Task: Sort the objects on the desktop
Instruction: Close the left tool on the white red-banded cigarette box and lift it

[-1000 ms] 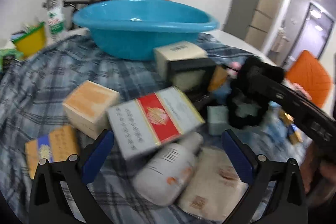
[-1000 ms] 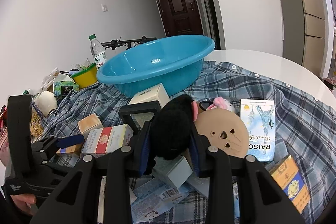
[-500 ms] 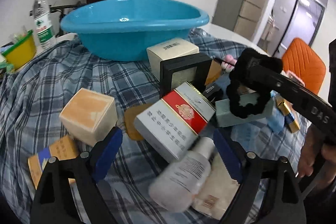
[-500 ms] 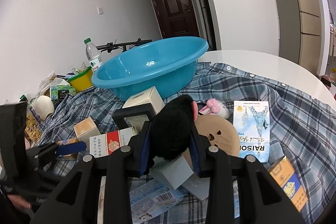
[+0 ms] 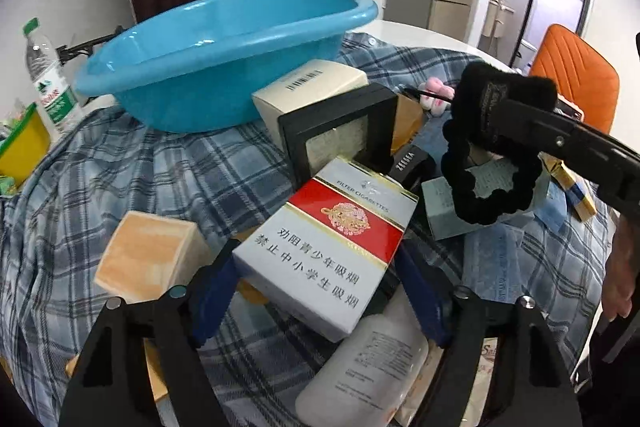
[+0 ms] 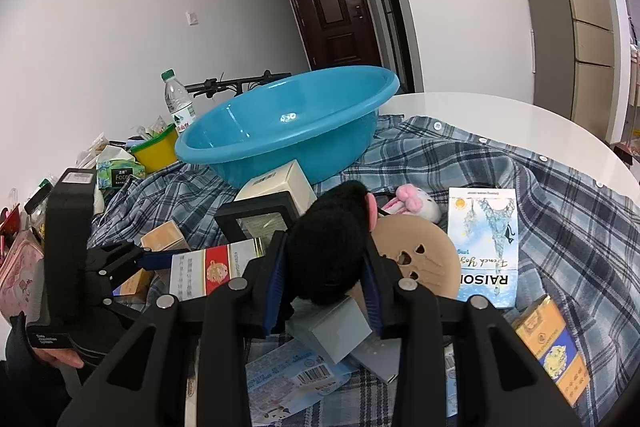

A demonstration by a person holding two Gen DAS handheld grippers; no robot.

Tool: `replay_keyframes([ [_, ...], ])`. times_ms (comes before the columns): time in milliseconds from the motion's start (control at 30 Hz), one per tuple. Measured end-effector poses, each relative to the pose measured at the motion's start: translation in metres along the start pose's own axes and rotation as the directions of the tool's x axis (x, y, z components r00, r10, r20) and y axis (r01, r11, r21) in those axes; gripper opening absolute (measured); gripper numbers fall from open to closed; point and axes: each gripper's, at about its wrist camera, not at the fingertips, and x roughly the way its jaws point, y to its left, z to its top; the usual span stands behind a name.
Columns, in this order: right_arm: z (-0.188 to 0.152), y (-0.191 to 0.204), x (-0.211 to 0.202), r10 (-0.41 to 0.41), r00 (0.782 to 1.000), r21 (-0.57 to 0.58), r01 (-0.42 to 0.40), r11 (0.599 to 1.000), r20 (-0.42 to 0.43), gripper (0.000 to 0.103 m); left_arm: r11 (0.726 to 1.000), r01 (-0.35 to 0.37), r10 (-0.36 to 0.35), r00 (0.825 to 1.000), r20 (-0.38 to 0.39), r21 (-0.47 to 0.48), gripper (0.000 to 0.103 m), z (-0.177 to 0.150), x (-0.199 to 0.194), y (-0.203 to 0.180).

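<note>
My left gripper (image 5: 316, 291) is shut on a white-and-red cigarette carton (image 5: 328, 243) and holds it above the cluttered plaid cloth (image 5: 140, 179); the carton also shows in the right wrist view (image 6: 212, 269). My right gripper (image 6: 324, 291) is shut on a black fuzzy scrunchie (image 6: 332, 251), which hangs at the right of the left wrist view (image 5: 492, 163). A blue plastic basin (image 6: 288, 123) stands behind the pile, empty.
A cream box (image 5: 308, 91), black frame (image 5: 340, 139), orange-tan box (image 5: 148, 259), white bottle (image 5: 372, 367), round tan mask (image 6: 416, 259), blue booklet (image 6: 484, 243) and pink plush (image 6: 416, 203) lie around. A water bottle (image 6: 178, 103) and yellow tub (image 6: 156, 151) stand at left.
My left gripper has closed on the cigarette carton and lifted it off the white bottle. The right gripper has risen a little with the scrunchie.
</note>
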Motion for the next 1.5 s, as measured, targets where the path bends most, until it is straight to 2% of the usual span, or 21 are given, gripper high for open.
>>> replay_keyframes([
  [167, 0.001, 0.000, 0.000, -0.002, 1.000, 0.001, 0.002, 1.000, -0.001, 0.033, 0.996, -0.050, 0.054, 0.997, 0.048, -0.075, 0.075, -0.010, -0.024, 0.010],
  [267, 0.001, 0.000, 0.000, -0.002, 1.000, 0.002, 0.002, 1.000, -0.001, 0.033, 0.982, -0.108, 0.120, 0.991, 0.068, -0.152, 0.075, -0.021, -0.041, 0.017],
  [333, 0.001, 0.000, 0.001, -0.001, 1.000, 0.006, 0.001, 1.000, -0.004, 0.033, 0.982, -0.070, 0.082, 0.995, 0.064, -0.177, 0.075, -0.029, -0.045, 0.017],
  [433, -0.001, 0.001, 0.004, 0.002, 1.000, 0.008, -0.002, 1.000, -0.009, 0.034, 0.983, 0.042, -0.031, 0.997, 0.064, -0.178, 0.077, -0.036, -0.042, 0.012],
  [467, -0.001, 0.003, 0.005, 0.003, 1.000, 0.005, -0.003, 1.000, -0.012, 0.034, 0.986, 0.052, -0.041, 0.997, 0.070, -0.160, 0.082, -0.036, -0.040, 0.010],
  [500, -0.001, 0.004, 0.005, 0.002, 1.000, 0.001, -0.002, 1.000, -0.014, 0.034, 0.989, 0.043, -0.032, 0.996, 0.079, -0.143, 0.091, -0.035, -0.039, 0.008],
  [533, -0.002, 0.005, 0.005, 0.002, 1.000, -0.002, -0.002, 1.000, -0.015, 0.034, 0.992, 0.030, -0.018, 0.995, 0.099, -0.125, 0.093, -0.034, -0.039, 0.006],
  [633, -0.002, 0.005, 0.005, 0.001, 1.000, -0.005, -0.001, 1.000, -0.016, 0.034, 0.994, 0.042, -0.031, 0.994, 0.107, -0.097, 0.093, -0.032, -0.036, 0.002],
  [800, -0.002, 0.001, 0.007, 0.007, 1.000, 0.012, -0.007, 1.000, -0.021, 0.037, 0.983, 0.137, -0.128, 0.989, 0.079, -0.120, 0.093, -0.021, -0.022, 0.013],
  [833, -0.003, 0.000, 0.007, 0.007, 1.000, 0.013, -0.007, 1.000, -0.022, 0.037, 0.981, 0.152, -0.142, 0.986, 0.086, -0.125, 0.090, -0.021, -0.021, 0.015],
  [900, -0.003, 0.001, 0.006, 0.007, 1.000, 0.011, -0.007, 1.000, -0.020, 0.037, 0.977, 0.156, -0.143, 0.985, 0.092, -0.143, 0.073, -0.019, -0.021, 0.019],
  [1100, -0.002, 0.002, 0.006, 0.005, 1.000, 0.012, -0.005, 1.000, -0.016, 0.037, 0.989, 0.088, -0.073, 0.990, 0.122, -0.116, 0.071, -0.024, -0.037, 0.010],
  [1167, -0.002, 0.003, 0.005, 0.005, 1.000, 0.016, -0.005, 1.000, -0.010, 0.037, 0.991, -0.001, 0.021, 0.989, 0.145, -0.135, 0.071, -0.027, -0.049, 0.005],
  [1200, -0.001, 0.003, 0.004, 0.006, 1.000, 0.016, -0.006, 1.000, -0.006, 0.037, 0.985, -0.064, 0.089, 0.984, 0.155, -0.160, 0.070, -0.030, -0.054, 0.004],
  [1267, 0.000, 0.004, 0.002, 0.006, 1.000, 0.013, -0.006, 1.000, -0.003, 0.037, 0.965, -0.134, 0.174, 0.970, 0.169, -0.226, 0.070, -0.037, -0.061, 0.005],
  [1333, 0.000, 0.006, 0.003, 0.012, 1.000, 0.009, -0.012, 1.000, -0.006, 0.037, 0.963, -0.130, 0.170, 0.973, 0.155, -0.237, 0.069, -0.042, -0.059, 0.005],
  [1433, -0.004, 0.012, 0.010, 0.019, 0.999, -0.012, -0.019, 1.000, -0.032, 0.037, 0.978, -0.103, 0.131, 0.980, 0.147, -0.183, 0.070, -0.044, -0.052, -0.001],
  [1467, -0.005, 0.015, 0.011, 0.023, 0.999, -0.019, -0.023, 1.000, -0.035, 0.037, 0.982, -0.101, 0.124, 0.983, 0.137, -0.160, 0.073, -0.042, -0.048, -0.005],
  [1500, -0.006, 0.017, 0.012, 0.027, 0.999, -0.024, -0.027, 0.999, -0.036, 0.037, 0.984, -0.095, 0.116, 0.985, 0.131, -0.152, 0.087, -0.041, -0.045, -0.006],
])
